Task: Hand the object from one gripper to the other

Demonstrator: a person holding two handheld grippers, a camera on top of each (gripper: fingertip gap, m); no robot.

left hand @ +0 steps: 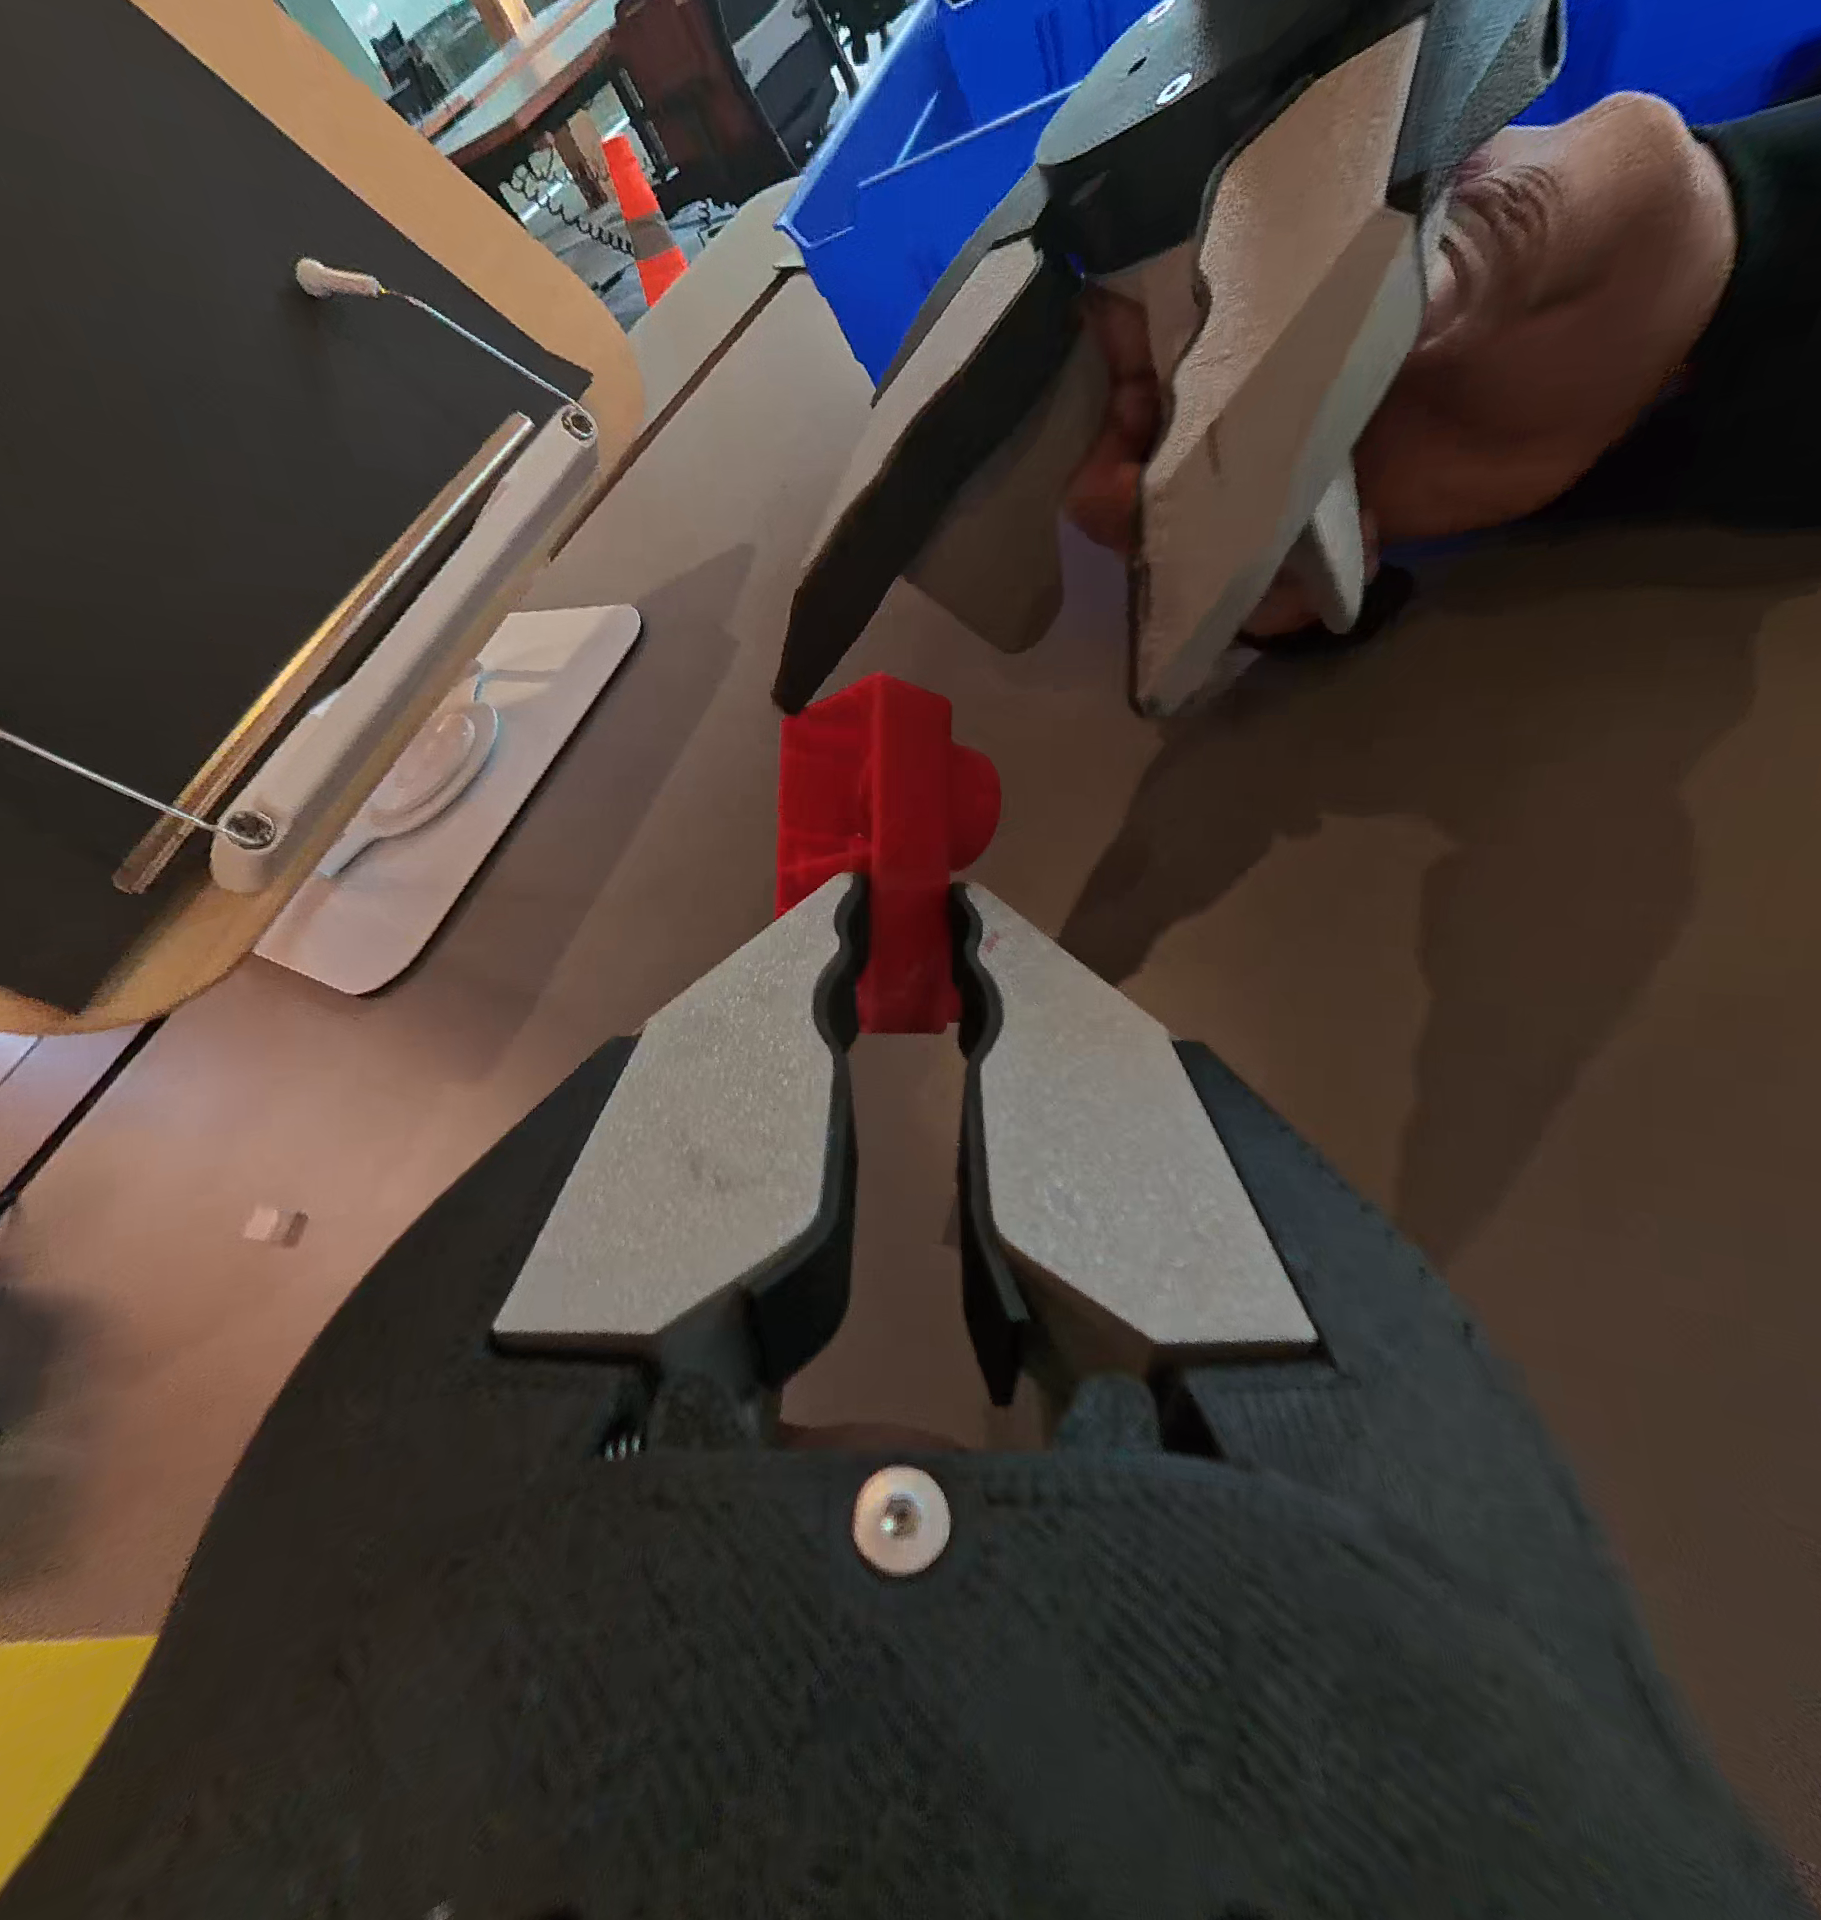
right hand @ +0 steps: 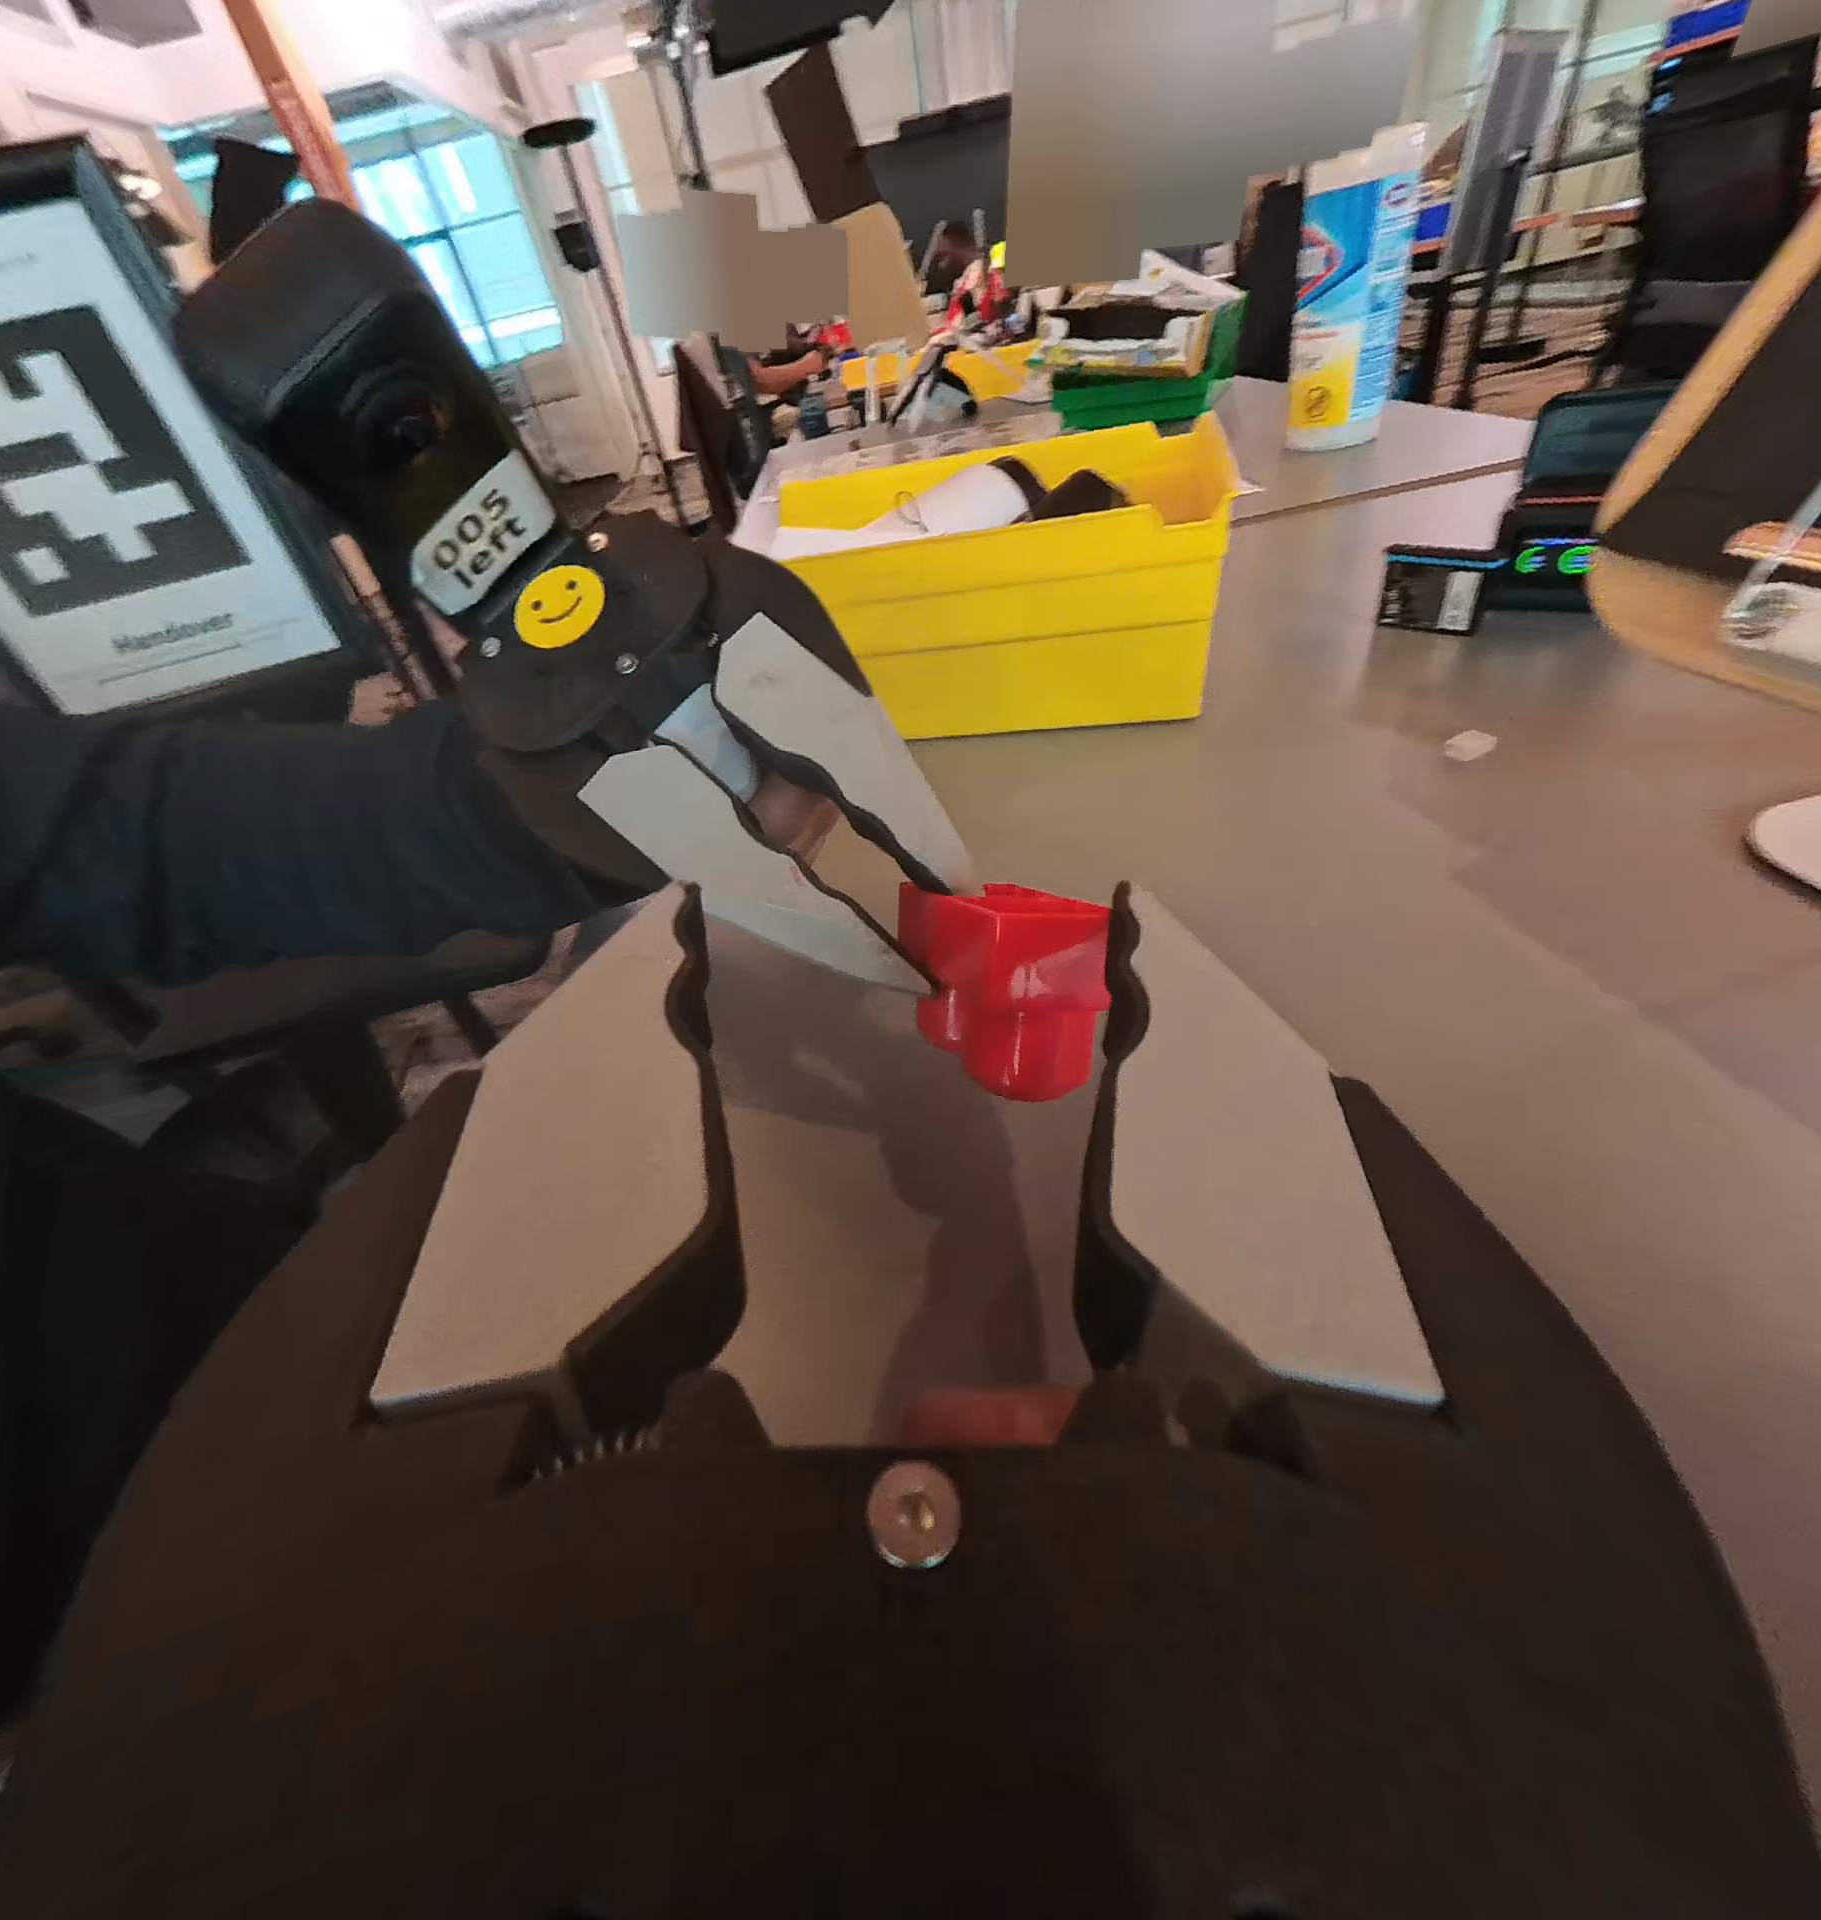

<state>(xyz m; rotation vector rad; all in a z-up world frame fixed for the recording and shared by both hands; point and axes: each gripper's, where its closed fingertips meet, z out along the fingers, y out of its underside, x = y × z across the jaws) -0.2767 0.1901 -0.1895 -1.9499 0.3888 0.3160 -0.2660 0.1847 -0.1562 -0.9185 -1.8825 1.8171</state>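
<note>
The left gripper [left hand: 908,935] is clamped on the near end of a red plastic block [left hand: 885,821], a small printed piece with a squarish body and a round stub on one side, held in the air above the grey-brown table [left hand: 1405,1039]. Opposite it, the right gripper [right hand: 911,925] is spread wide. In the right wrist view the block sits between its tips but well over toward the right finger, which looks to be touching or nearly touching the block's far end, while the left finger stands clear with open space beside it. In the left wrist view one dark tip of the right gripper sits just at the block's upper corner and the other hangs off to the side. The step in hand, as I judge it, is the take by the right gripper, and it would go best if that gripper first slid sideways until the block lay midway between its fingers, so that closing does not shove the piece against the holding grip and twist it. It should bite on the free end, on the flat faces and not on the round stub, leaving the left fingertips uncrowded. The left gripper ought to let go only once the right has firm hold. Farther out, a yellow bin [right hand: 1010,613] stands on the table behind and a blue bin [left hand: 916,197] lies beyond the right gripper.
</note>
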